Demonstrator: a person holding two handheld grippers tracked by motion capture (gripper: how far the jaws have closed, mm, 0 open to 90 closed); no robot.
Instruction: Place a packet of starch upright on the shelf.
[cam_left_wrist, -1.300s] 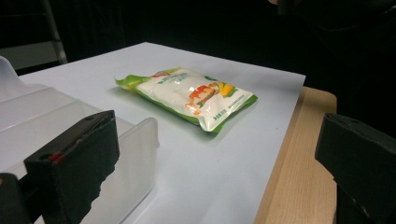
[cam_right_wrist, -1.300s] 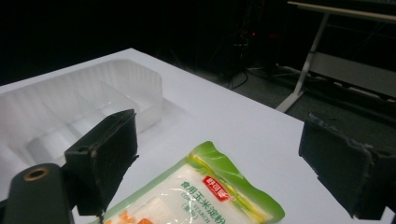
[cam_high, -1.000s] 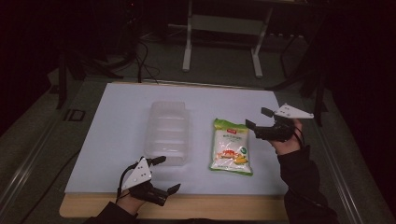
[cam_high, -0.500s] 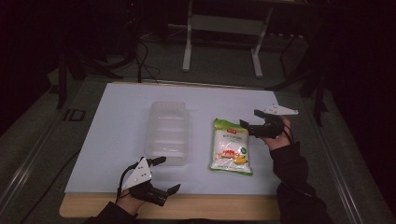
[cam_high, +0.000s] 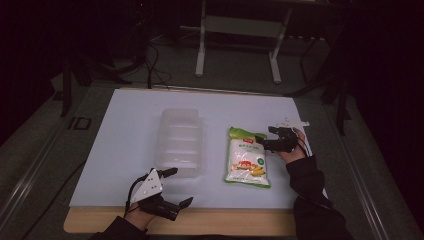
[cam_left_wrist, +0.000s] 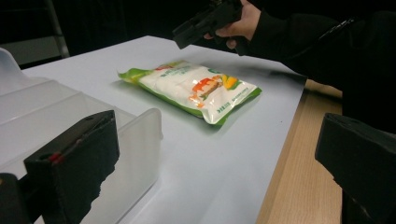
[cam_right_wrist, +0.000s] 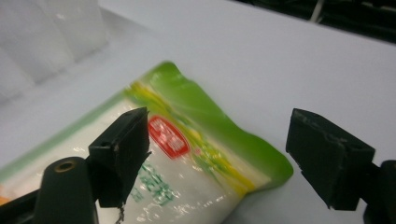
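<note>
White table sheet: green-edged white plastic snack bag lying flat at centre; clear ribbed plastic container at its 9 o'clock. Right gripper above the bag's upper corner, jaws apart, empty. Left gripper at 7 o'clock, jaws spread.

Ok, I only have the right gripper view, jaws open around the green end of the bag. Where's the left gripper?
Observer: The left gripper is at the table's near edge, by the near end of the clear plastic container, jaws open and empty.
Operator: Does the container touch the bag?
Observer: No. The snack bag lies flat to its right, with bare white table between them.
Operator: Am I on the bag yet?
Observer: No. In the left gripper view, the right gripper is above it, apart.
</note>
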